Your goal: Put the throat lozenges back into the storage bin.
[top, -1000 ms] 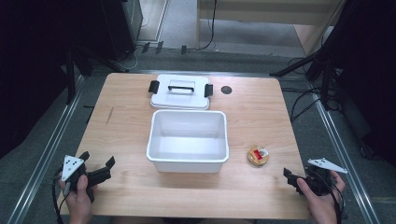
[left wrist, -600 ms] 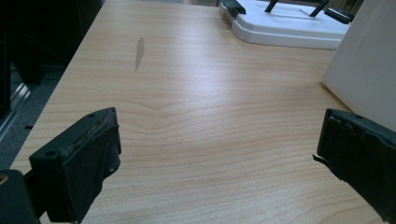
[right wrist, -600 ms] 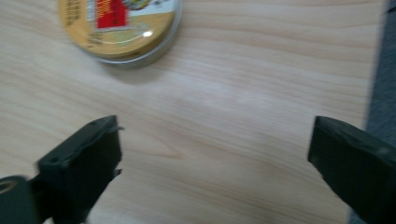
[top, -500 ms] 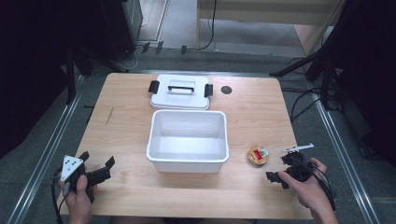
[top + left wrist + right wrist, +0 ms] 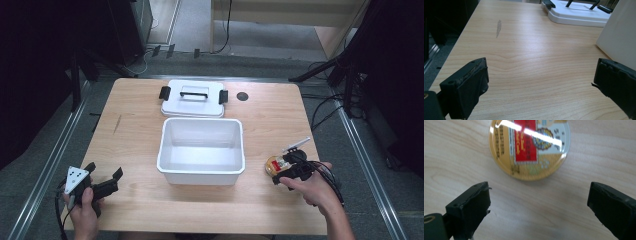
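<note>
The right tongs (image 5: 281, 172) hang just above a small round tin (image 5: 529, 147) with a gold rim and a red label, their jaws spread wide and nothing between them. The tin lies flat on the table (image 5: 140, 135), just ahead of the jaws and a little left of their centre line in the right gripper view. The grasp is not yet made, so the work looks to be at its start. To the side of these tongs stands the empty white bin (image 5: 201, 150), and beyond it lies its lid (image 5: 193, 98), off and flat. The left tongs (image 5: 102, 186) rest low, well apart from the tin, jaws also released — idle over bare wood.
</note>
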